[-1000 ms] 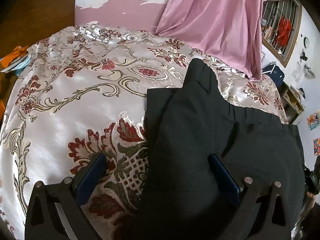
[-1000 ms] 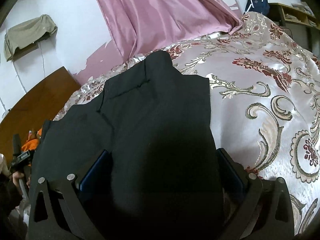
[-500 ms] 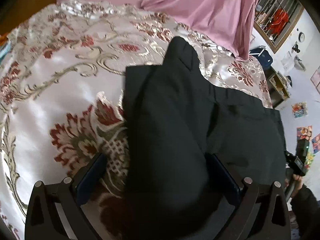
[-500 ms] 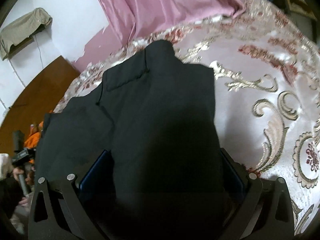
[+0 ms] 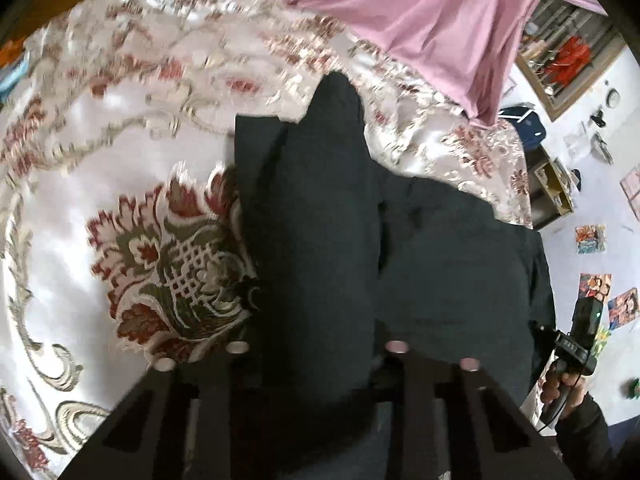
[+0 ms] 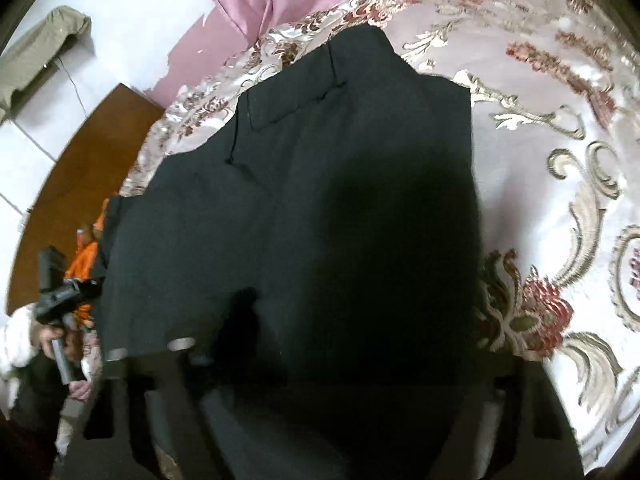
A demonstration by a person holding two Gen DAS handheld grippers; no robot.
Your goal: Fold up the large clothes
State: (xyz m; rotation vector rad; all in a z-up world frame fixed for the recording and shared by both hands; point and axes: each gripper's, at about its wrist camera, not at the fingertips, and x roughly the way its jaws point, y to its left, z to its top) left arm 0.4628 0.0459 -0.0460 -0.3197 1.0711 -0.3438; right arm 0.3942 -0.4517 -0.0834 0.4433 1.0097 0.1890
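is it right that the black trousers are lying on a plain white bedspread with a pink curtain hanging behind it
Not quite. The bedspread is not plain white: it is shiny satin with red and gold floral patterning, as the left wrist view shows. The black trousers do lie on it, with the pink curtain behind.

Nothing readable anywhere — the mark on the handheld device (image 5: pixel 573 347) is too blurred.

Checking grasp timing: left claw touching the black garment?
Touching. In the left wrist view the closing left claw has the black garment bunched between its fingers.
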